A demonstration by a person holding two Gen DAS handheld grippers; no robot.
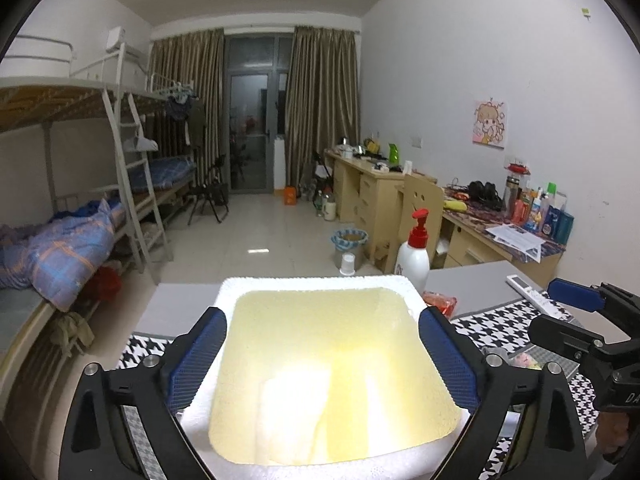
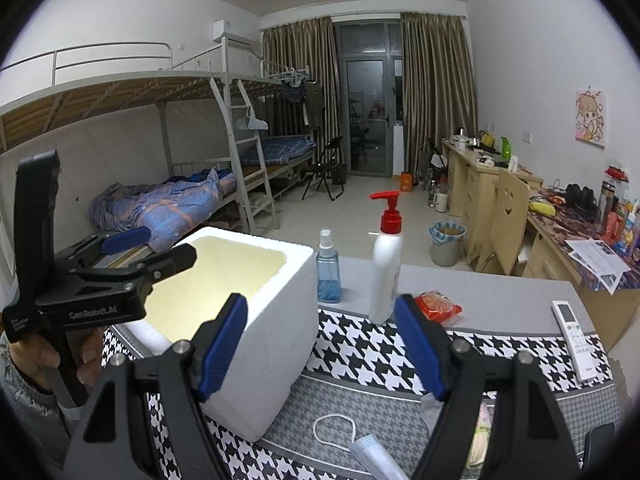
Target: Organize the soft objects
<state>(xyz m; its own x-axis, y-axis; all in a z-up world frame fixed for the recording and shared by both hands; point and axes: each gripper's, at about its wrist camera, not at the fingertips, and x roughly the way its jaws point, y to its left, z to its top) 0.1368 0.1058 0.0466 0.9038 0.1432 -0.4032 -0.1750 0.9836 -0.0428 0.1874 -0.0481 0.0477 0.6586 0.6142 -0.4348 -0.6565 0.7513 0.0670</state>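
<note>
A white foam box (image 2: 280,320) with a yellowish inside stands on the houndstooth mat (image 2: 360,352). My left gripper (image 1: 320,344) is open and hangs over the box's opening (image 1: 332,372), empty. It shows from the side in the right wrist view (image 2: 132,248). My right gripper (image 2: 322,344) is open and empty, just right of the box. A face mask with a white loop (image 2: 360,440) lies below it. A grey cloth (image 2: 434,408) and a pale soft item (image 2: 482,432) lie behind the right finger.
A white pump bottle with a red top (image 2: 386,264), a blue spray bottle (image 2: 329,268), a red snack packet (image 2: 438,306) and a white remote (image 2: 574,338) sit on the grey table (image 2: 500,292). Bunk beds (image 2: 180,200) stand left, desks (image 2: 500,184) right.
</note>
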